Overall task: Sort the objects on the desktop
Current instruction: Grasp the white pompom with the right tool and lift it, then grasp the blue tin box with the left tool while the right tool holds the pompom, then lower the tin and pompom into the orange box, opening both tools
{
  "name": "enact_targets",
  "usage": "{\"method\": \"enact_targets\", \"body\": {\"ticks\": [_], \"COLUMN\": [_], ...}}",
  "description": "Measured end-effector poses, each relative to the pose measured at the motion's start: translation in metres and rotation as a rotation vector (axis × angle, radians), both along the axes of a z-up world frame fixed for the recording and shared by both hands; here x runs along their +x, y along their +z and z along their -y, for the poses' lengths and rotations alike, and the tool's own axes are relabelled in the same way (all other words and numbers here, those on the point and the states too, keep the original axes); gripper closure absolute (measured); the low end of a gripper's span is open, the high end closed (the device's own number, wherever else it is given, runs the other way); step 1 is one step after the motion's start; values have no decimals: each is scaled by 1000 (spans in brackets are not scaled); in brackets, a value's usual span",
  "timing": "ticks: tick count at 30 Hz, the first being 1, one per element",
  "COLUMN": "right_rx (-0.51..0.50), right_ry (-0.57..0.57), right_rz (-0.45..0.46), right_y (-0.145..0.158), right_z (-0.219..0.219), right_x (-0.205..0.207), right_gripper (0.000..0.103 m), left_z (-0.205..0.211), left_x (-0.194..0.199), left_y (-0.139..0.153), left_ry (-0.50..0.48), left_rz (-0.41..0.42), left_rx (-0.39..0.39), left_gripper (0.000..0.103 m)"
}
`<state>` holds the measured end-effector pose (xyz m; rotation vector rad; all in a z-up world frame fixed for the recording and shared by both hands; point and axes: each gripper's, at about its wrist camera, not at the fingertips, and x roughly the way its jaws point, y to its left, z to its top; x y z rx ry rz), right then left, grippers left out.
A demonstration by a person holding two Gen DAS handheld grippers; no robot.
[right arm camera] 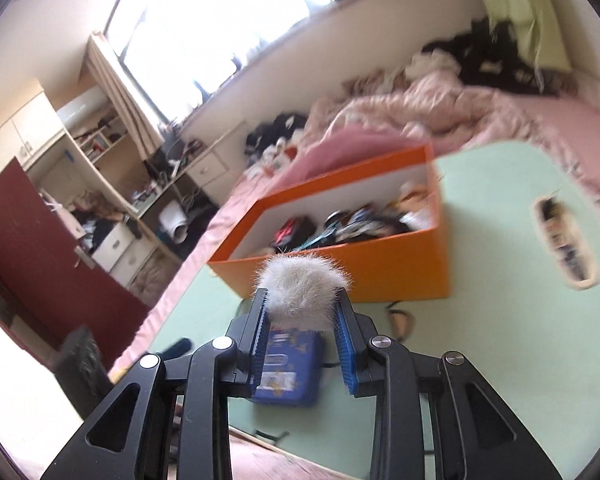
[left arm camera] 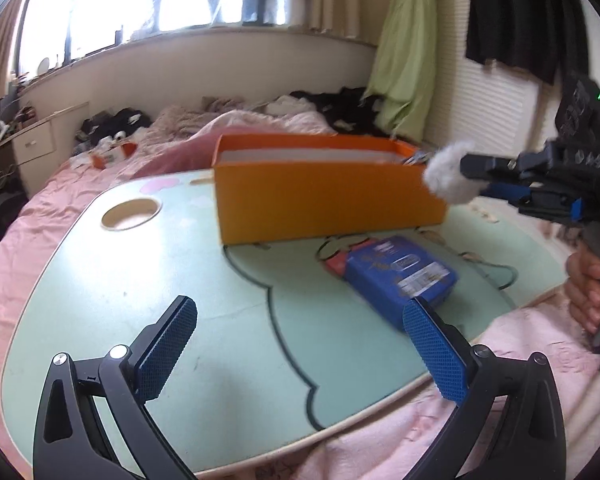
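A white fluffy ball (right arm camera: 302, 294) is pinched between the blue pads of my right gripper (right arm camera: 302, 300), lifted above the table. From the left wrist view the same fluffy ball (left arm camera: 450, 176) hangs at the right end of the orange box (left arm camera: 324, 200), with the right gripper (left arm camera: 466, 178) shut on it. The orange box (right arm camera: 340, 268) holds several small items. A blue packet (left arm camera: 400, 272) lies flat on the mint-green table (left arm camera: 140, 280), in front of the box. My left gripper (left arm camera: 296, 344) hovers open over the table's near side, its right pad close to the blue packet (right arm camera: 288, 376).
The table (right arm camera: 492, 200) rests on a bed with pink bedding (left arm camera: 40, 200). A round hole (left arm camera: 131, 213) is cut in its far left corner. A small striped pouch (right arm camera: 566, 240) lies at the table's right. A person's hand (left arm camera: 586, 292) holds the right gripper's handle.
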<state>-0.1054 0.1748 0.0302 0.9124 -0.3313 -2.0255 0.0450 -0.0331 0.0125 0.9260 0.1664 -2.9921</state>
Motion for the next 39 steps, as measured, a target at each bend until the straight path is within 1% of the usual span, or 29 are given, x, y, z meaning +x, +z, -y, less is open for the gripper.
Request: {"method": "enact_targets", "body": {"ticks": [2, 3, 4, 6, 8, 11, 14, 15, 16, 17, 18, 19, 23, 27, 30, 33, 34, 36, 39], "right_rx": [-10, -19, -24, -36, -44, -50, -44, -42, -41, -40, -38, -35, -26, -10, 7, 45, 58, 86, 162], "right_ry": [-13, -23, -33, -58, -71, -77, -70, -67, -62, -58, -54, -51, -40, -41, -45, -67, -80, -105, -153], "right_rz": [-11, -13, -15, -27, -34, -41, -42, -41, -40, -40, -40, -40, -37, -49, -87, -125, -127, -124, -140], "right_y": [4, 6, 7, 11, 15, 17, 18, 18, 18, 17, 17, 16, 13, 15, 26, 37, 38, 40, 37], "right_z": [-14, -20, -26, -35, -41, -44, -43, -41, -39, -38, -36, -35, -29, -24, -16, -2, 3, 15, 35], "right_x": [0, -1, -1, -3, -4, -5, -5, -4, -4, -3, -2, -2, 0, 1, 1, -7, -12, -26, -47], "right_gripper": [73, 73, 73, 73, 73, 73, 73, 73, 73, 73, 73, 73, 73, 73, 73, 73, 73, 73, 73], "left_z": [-4, -8, -14, -26, -33, -43, -51, -52, -55, -57, -57, -56, -55, -46, -35, -23, -18, -9, 0], "left_x": [-2, -5, -10, -24, -43, -65, -78, -83, -87, -91, -94, -94, -85, -71, -67, -69, -74, -92, -113], "left_y": [10, 14, 18, 20, 18, 13, 8, 6, 2, -4, -8, -7, -6, 1, 26, 59, 68, 83, 89], "left_ry": [-145, -213, -253, -284, -309, -370, -390, -393, -395, -391, -383, -376, -348, -307, -269, -194, -163, -103, -42], "left_rz": [-10, -11, -10, 11, 76, 164, 211, 231, 260, 299, 322, 325, 305, 261, 189, 99, 81, 72, 83], "left_rx": [47, 45, 16, -82, -133, -143, -158, -160, -164, -170, -162, -145, -141, -95, -52, -73, -82, -84, -98], "left_gripper": [0, 0, 0, 0, 0, 2, 4, 6, 14, 19, 19, 19, 19, 19, 19, 19, 19, 19, 19]}}
